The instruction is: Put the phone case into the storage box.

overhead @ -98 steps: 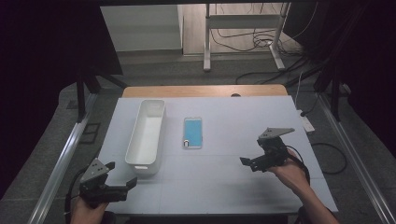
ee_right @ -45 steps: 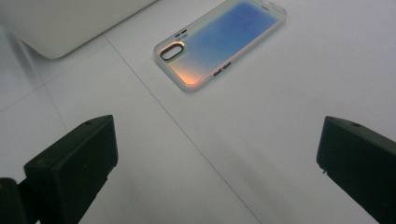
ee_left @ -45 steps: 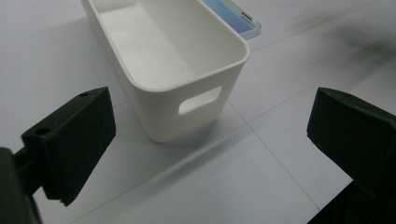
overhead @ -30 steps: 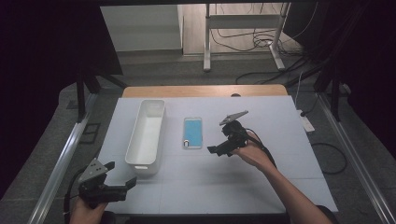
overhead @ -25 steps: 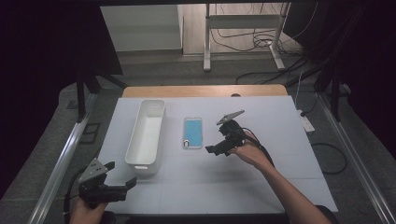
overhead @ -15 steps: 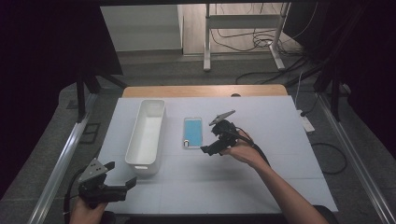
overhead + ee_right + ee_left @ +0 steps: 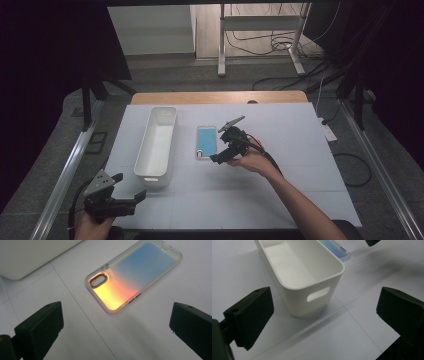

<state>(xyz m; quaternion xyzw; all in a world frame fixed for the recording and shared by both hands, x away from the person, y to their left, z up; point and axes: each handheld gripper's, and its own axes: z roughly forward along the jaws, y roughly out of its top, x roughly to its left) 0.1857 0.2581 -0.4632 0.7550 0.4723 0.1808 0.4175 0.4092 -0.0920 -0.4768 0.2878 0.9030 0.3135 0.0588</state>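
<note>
With jaws wide, the right gripper (image 7: 218, 156) hovers just beside the flat iridescent blue-orange phone case (image 7: 133, 276), approaching to grasp; next, straddle its edges and close.

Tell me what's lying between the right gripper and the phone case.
Nothing: the right gripper view shows bare white table between the right gripper and the phone case.
</note>
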